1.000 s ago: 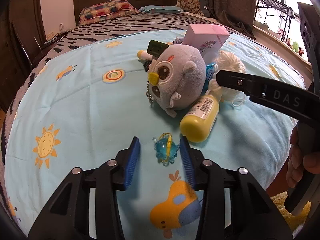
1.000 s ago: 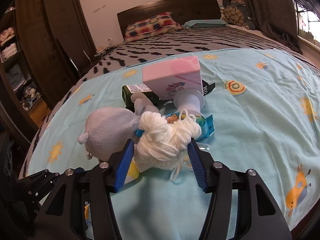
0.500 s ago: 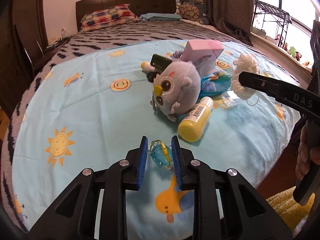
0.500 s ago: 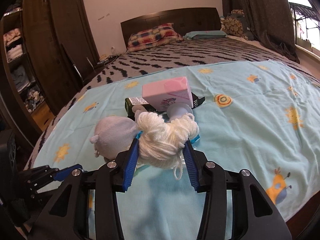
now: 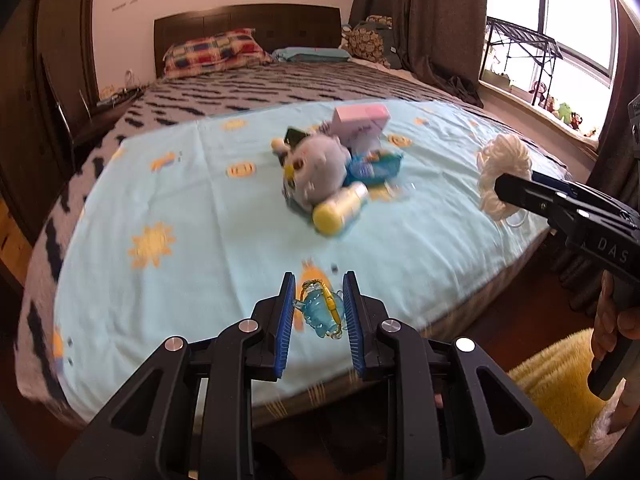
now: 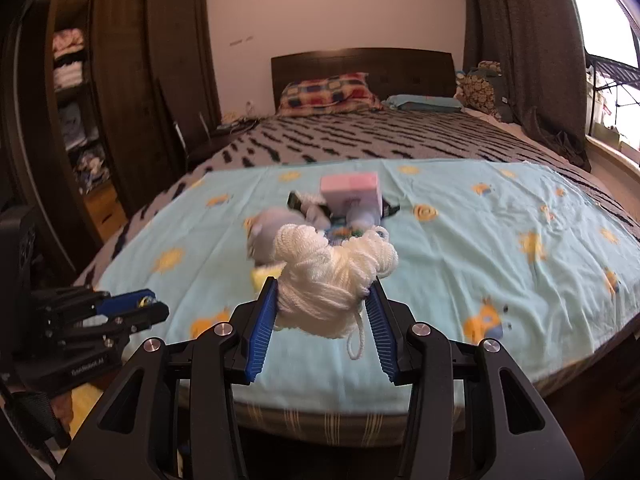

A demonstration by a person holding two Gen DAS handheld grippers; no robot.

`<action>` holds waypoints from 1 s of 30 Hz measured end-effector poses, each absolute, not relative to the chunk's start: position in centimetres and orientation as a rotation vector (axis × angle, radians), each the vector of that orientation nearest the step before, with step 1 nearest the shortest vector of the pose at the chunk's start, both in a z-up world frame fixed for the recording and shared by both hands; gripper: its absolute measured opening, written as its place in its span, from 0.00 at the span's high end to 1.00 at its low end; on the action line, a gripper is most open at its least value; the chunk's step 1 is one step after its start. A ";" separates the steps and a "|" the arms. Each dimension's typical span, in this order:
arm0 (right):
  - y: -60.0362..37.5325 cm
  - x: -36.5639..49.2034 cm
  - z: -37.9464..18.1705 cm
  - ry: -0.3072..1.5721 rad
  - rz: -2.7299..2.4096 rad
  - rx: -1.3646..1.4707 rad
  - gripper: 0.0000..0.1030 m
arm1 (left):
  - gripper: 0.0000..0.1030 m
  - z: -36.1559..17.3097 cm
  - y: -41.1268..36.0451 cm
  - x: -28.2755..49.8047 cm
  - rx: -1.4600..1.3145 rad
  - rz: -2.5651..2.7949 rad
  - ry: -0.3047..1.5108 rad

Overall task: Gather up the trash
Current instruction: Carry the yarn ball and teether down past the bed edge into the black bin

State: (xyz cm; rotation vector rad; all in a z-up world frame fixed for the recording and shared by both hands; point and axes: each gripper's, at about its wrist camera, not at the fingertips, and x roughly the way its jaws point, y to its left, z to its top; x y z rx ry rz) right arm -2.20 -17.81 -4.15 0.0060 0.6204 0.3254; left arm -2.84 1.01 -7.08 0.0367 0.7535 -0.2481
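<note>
My left gripper is shut on a small clear blue plastic piece with a yellow cord, held in the air above the near edge of the bed. My right gripper is shut on a bundle of white yarn, also lifted clear of the bed; the same white yarn shows at the right of the left wrist view. On the light blue sheet lie a grey plush owl, a yellow bottle, a pink box and a blue wrapper.
A dark headboard and pillows stand at the far end of the bed. A wardrobe with shelves of clothes is at the left, a window with a metal rack at the right. A yellow fluffy rug lies on the floor near a hand.
Both grippers closed on their items, the left on the blue piece and the right on the yarn, then lifted and pulled back from the bed. The pile looks smaller and farther.
</note>
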 end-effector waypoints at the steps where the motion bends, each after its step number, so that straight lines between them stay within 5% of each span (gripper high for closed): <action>1: -17.8 -2.9 -4.8 0.638 0.330 -0.002 0.56 | 0.78 -7.8 0.9 -3.6 0.030 -0.257 0.768; 22: -16.1 -5.6 -21.9 1.077 0.386 0.063 0.56 | 0.78 -24.8 -2.6 -7.0 -0.002 -0.369 1.103; 30: -14.4 -5.4 -25.2 1.147 0.386 0.049 0.53 | 0.78 -27.5 -3.3 -6.6 0.001 -0.406 1.178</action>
